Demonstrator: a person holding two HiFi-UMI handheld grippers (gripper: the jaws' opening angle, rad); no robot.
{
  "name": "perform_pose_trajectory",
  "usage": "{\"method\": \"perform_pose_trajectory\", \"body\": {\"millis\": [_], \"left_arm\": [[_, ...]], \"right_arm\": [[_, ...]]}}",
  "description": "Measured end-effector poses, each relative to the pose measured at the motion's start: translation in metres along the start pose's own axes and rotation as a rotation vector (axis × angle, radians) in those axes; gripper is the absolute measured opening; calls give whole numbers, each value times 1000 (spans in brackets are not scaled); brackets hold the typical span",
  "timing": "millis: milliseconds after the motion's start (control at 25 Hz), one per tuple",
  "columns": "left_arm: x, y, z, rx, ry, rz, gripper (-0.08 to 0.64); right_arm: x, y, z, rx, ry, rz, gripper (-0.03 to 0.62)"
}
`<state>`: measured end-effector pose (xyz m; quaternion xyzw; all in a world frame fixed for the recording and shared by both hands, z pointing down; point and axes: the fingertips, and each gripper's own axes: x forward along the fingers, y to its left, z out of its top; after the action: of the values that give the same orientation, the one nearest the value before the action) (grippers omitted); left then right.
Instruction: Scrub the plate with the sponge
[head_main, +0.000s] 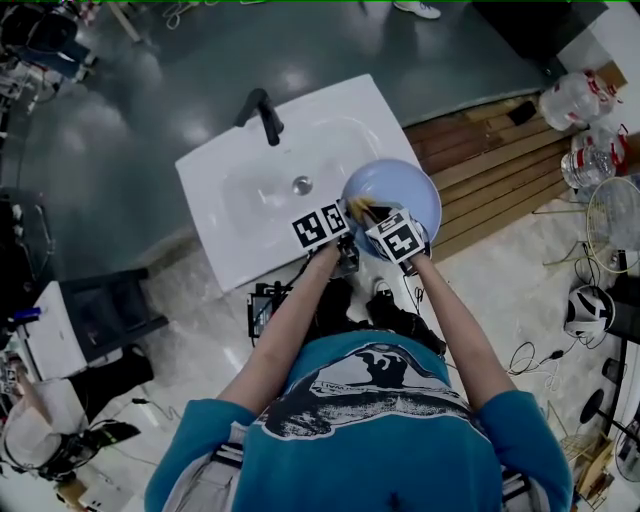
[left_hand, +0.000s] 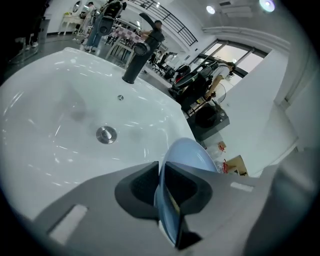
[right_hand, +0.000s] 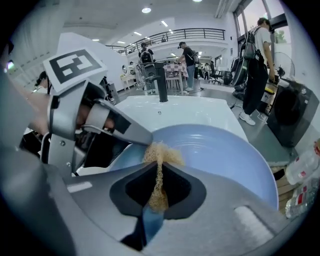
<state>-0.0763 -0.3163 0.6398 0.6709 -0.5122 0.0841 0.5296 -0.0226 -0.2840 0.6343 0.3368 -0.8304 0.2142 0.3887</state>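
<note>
Head view shows us holding the plate (head_main: 405, 188) over the sink's (head_main: 225, 190) right edge, left gripper (left_hand: 162, 167) clamped on its near rim, right gripper (right_hand: 159, 166) alongside pinching the sponge (right_hand: 161, 150) against its inner face

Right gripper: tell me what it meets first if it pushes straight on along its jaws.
The blue plate: the sponge pinched in the right gripper sticks out ahead and already seems to touch the plate's inner face, so it would press there first. Depth is hard to judge.

Lab hall — freestanding sink (head_main: 240, 190), railed mezzanine (right_hand: 192, 33).
</note>
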Motion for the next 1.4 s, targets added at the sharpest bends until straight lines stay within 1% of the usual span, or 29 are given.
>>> {"method": "perform_pose_trajectory", "body": {"millis": [120,200,280,360,480,680,840,1080,1240,1400], "left_arm": [[0,0,1,-4,-9,5,52],[0,0,1,-3,-13,9,54],[0,0,1,2,-14,16,52],[1,0,1,6,-14,22,54],[1,0,2,29,-15,29,52],[0,0,2,77,-10,36,43],[-1,0,0,98,-7,40,38],[-3,0,-2,151,3,44,34],[-5,-1,-4,147,3,42,34],[-5,-1,-4,144,2,39,35]], "right_arm": [[-7,16,-11,-34,27,79,29],[-13,29,-21,-73,64,148,29],[-19,37,-32,-91,107,203,29],[-25,40,-43,-84,153,240,29],[-37,35,-58,-71,230,258,29],[-50,11,-72,-85,300,209,29],[-55,-13,-78,-6,320,162,29],[-57,-50,-74,107,294,55,29],[-55,-74,-67,162,272,-17,29],[-50,-101,-57,214,242,-122,29]]}}
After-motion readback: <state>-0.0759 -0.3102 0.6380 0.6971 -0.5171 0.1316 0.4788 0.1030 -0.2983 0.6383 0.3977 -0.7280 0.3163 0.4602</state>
